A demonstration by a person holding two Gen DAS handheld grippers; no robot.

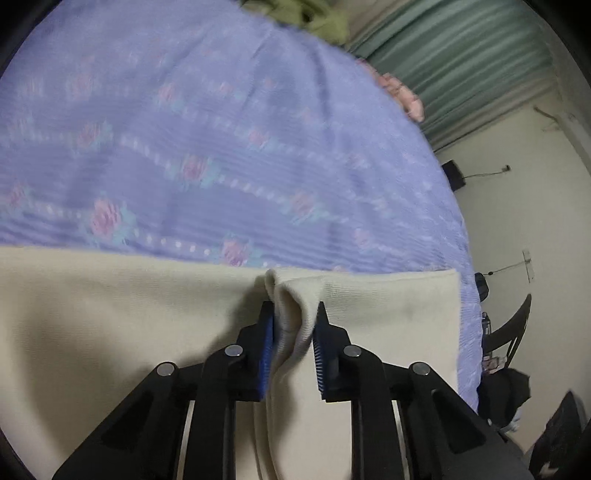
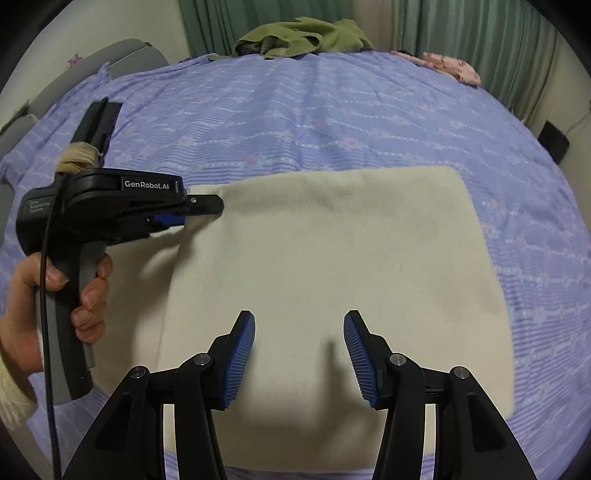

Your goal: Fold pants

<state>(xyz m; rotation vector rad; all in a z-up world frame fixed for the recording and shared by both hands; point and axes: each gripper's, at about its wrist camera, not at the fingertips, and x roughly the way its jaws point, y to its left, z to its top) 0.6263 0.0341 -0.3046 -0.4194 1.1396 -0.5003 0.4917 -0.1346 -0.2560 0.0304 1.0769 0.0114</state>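
The cream pants (image 2: 332, 266) lie folded into a flat rectangle on the bed. In the left wrist view my left gripper (image 1: 293, 314) is shut on a pinched ridge of the pants (image 1: 290, 321) at their far edge. In the right wrist view that left gripper (image 2: 207, 206) grips the pants' far left corner, held by a hand. My right gripper (image 2: 299, 325) is open and empty, hovering over the near middle of the pants.
The bed has a purple flowered sheet (image 2: 332, 122). A green garment (image 2: 303, 37) and a pink cloth (image 2: 450, 66) lie at its far edge by green curtains (image 2: 472, 29). A grey headboard (image 2: 125, 59) is at the far left. A dark chair (image 1: 513, 328) stands beside the bed.
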